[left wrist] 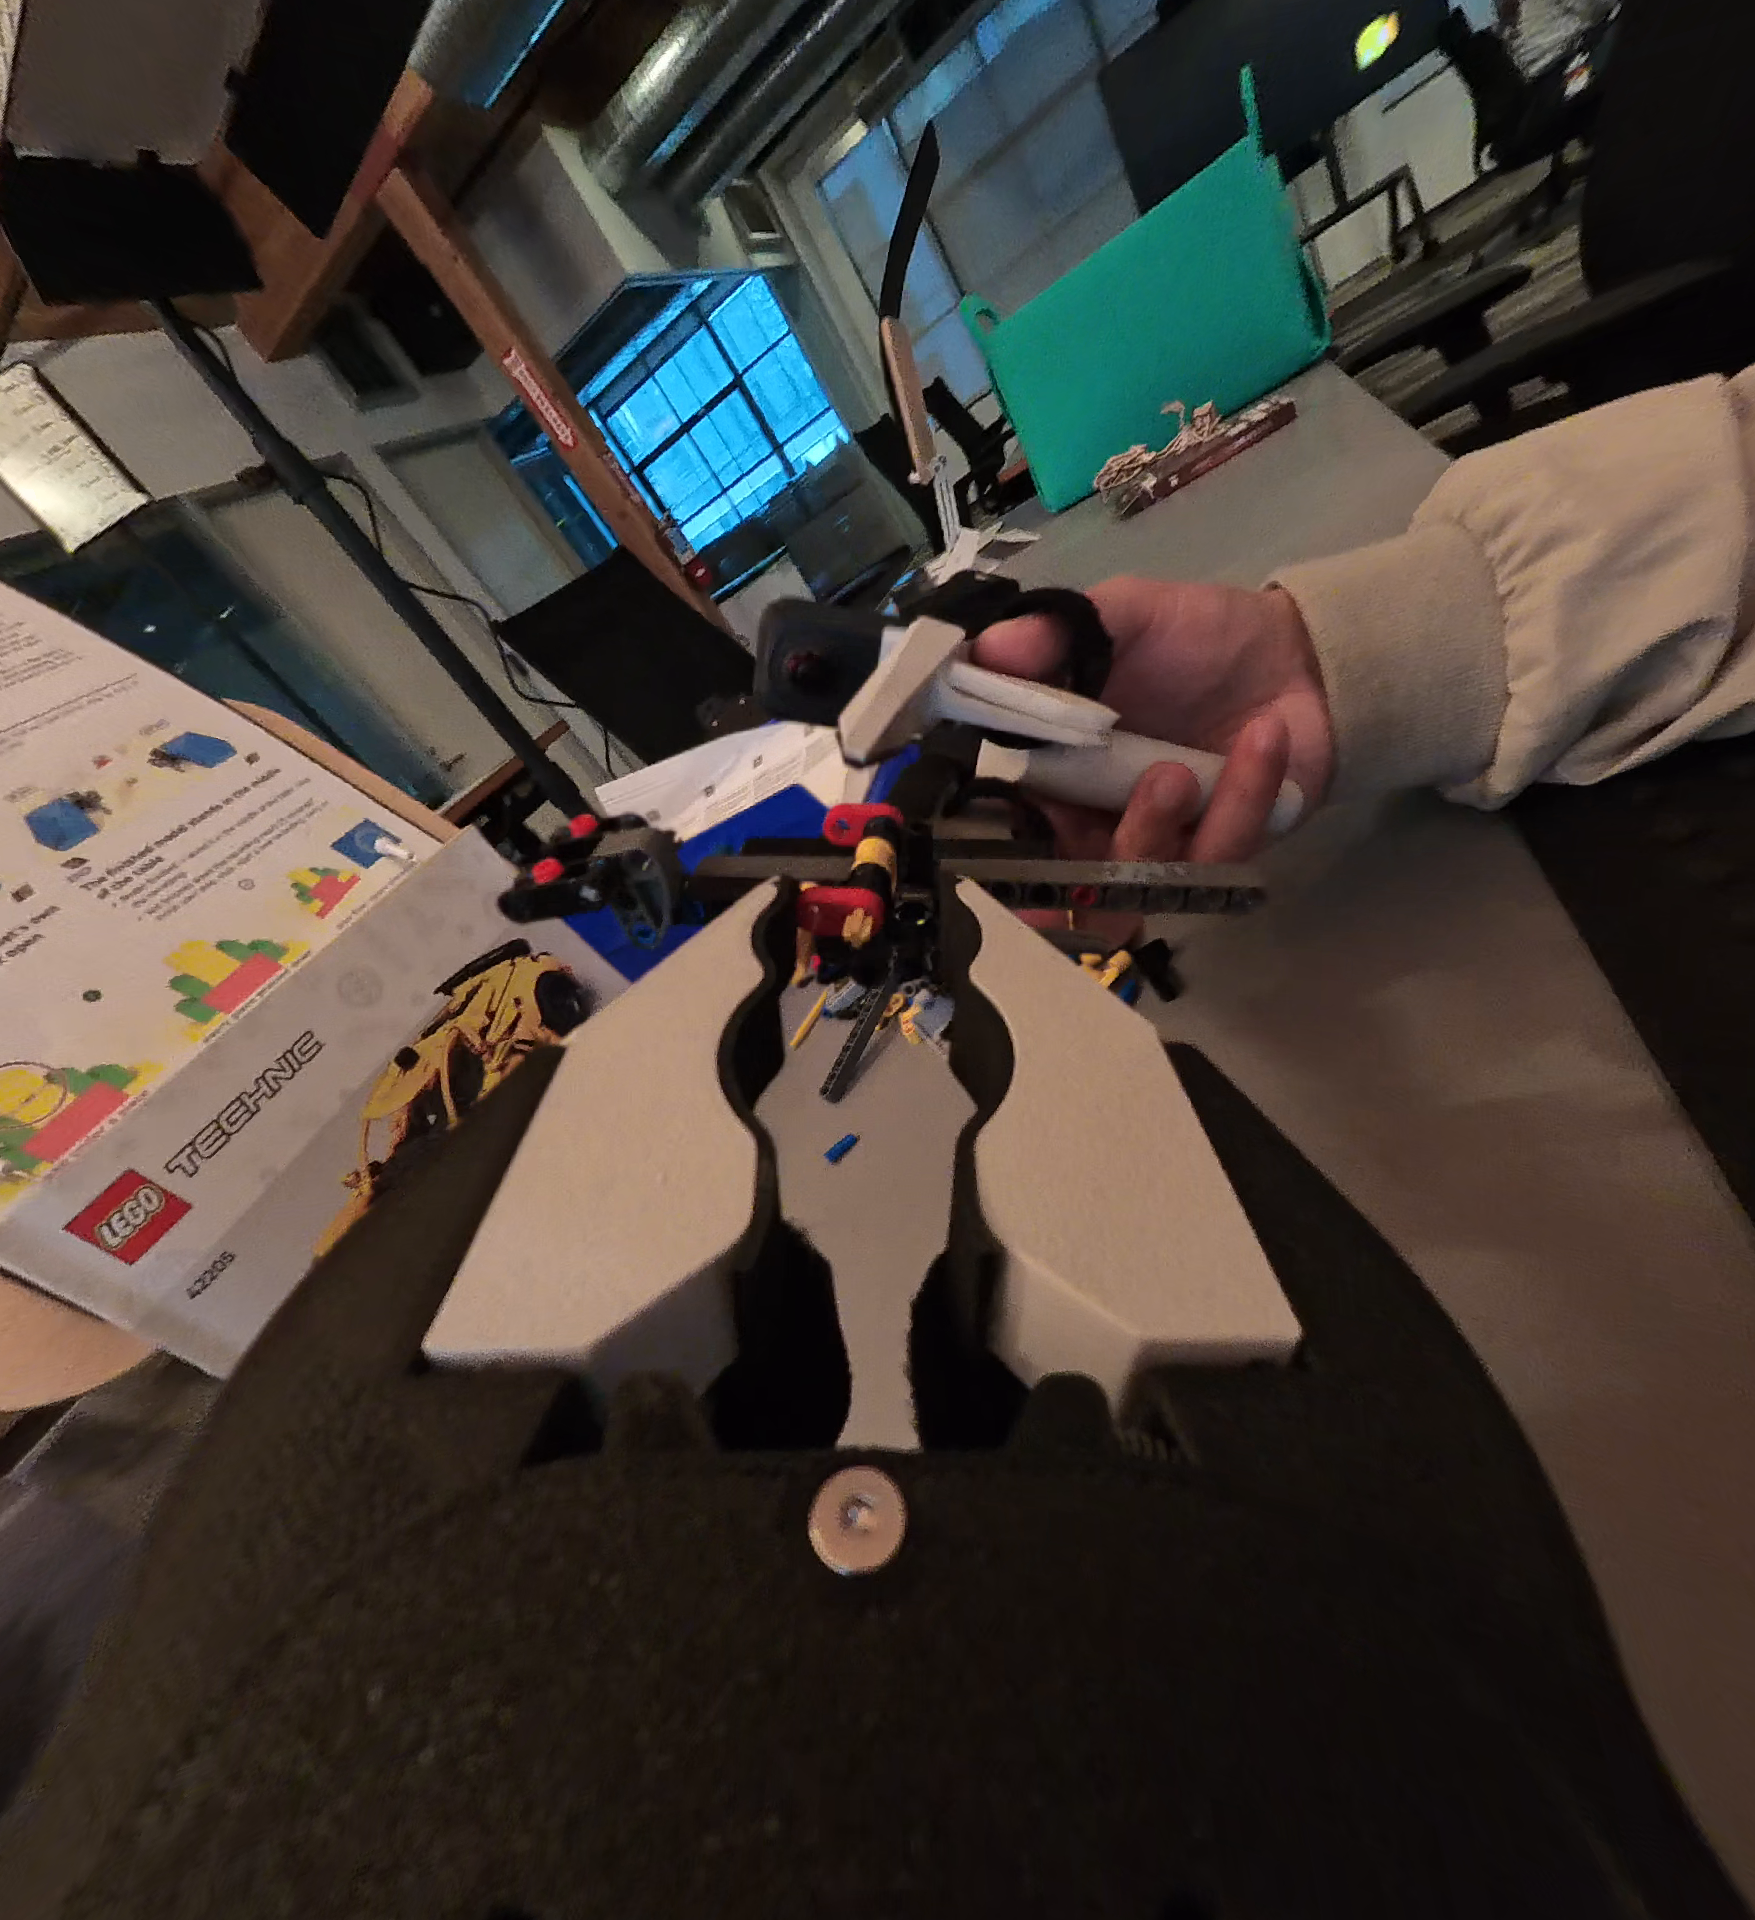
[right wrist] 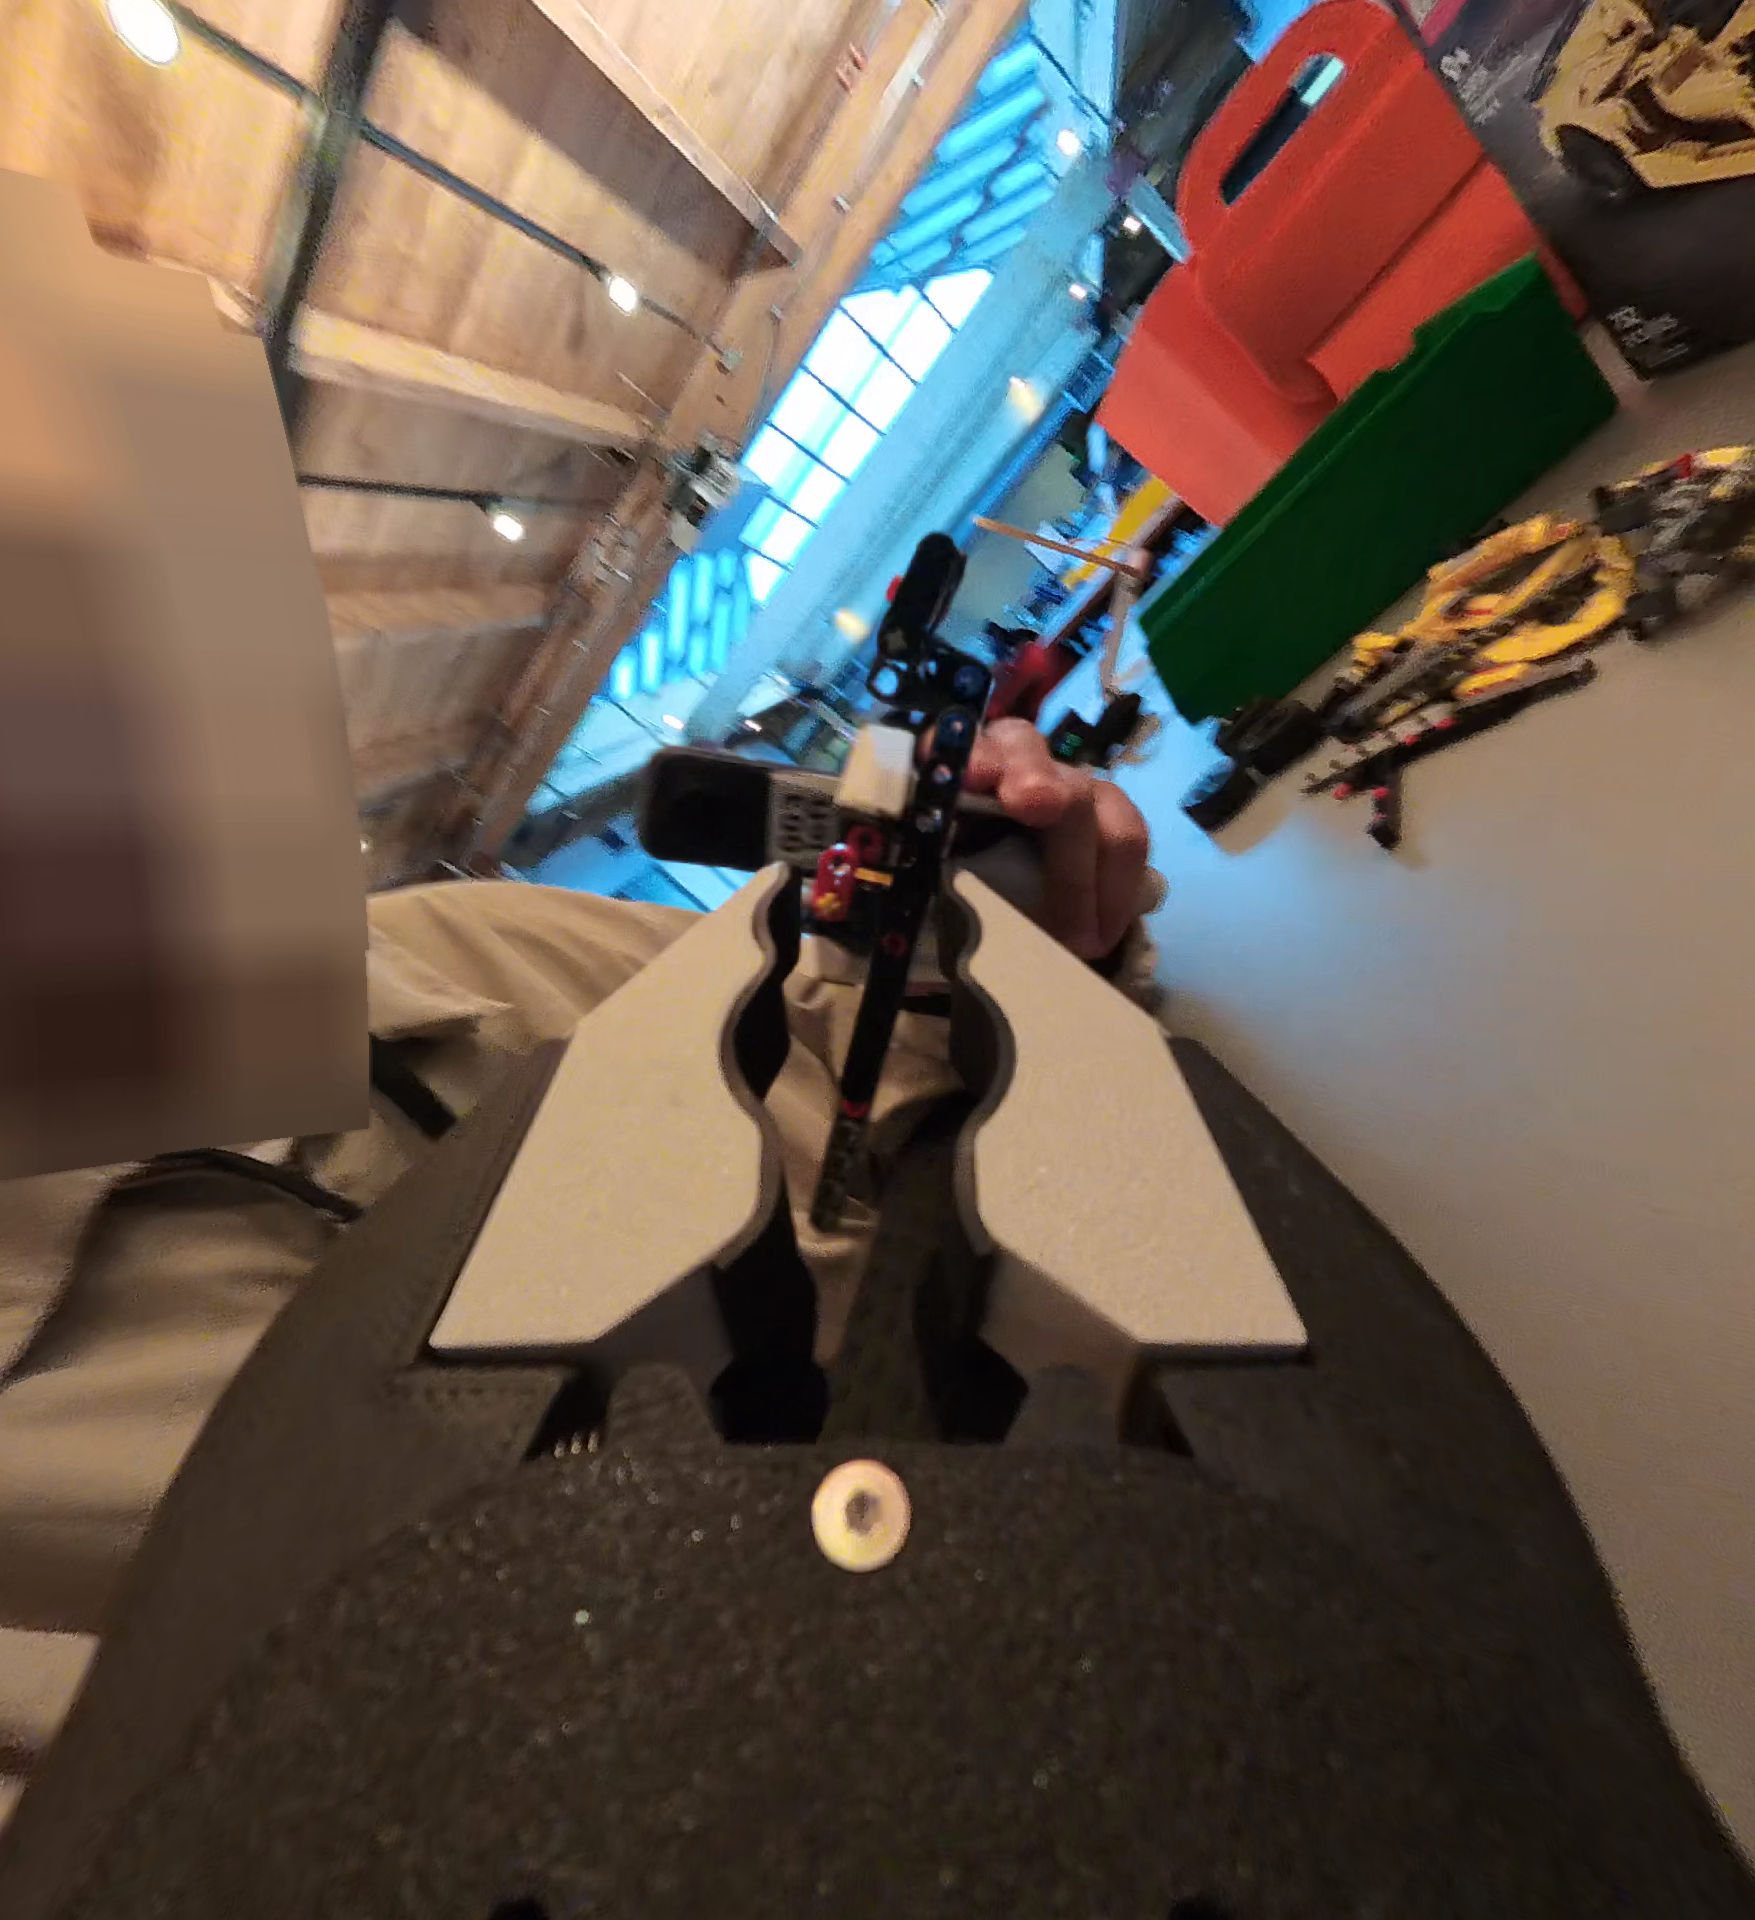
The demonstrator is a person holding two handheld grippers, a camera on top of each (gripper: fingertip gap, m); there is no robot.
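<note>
1. Left gripper (left wrist: pixel 868 914): jaws pinching the brick assembly (left wrist: pixel 857 883) at its red-and-yellow hub.
2. Right gripper (right wrist: pixel 868 914): jaws closed on the assembly's black beam (right wrist: pixel 878 1023).
3. Blue pin (left wrist: pixel 840 1146) lies on the table (left wrist: pixel 1320 1039) below the assembly; instruction booklet (left wrist: pixel 229 1091) lies left of it.

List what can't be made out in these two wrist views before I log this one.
- Left wrist view: whether the left claw actually clamps the black beam assembly; the contact sits behind its tips.
- Right wrist view: the right claw has the same problem with the black beam.
- Right wrist view: the yellow and black model parts on the table are blurred.
- Left wrist view: the small loose pieces beyond the tips are too small to identify.
</note>
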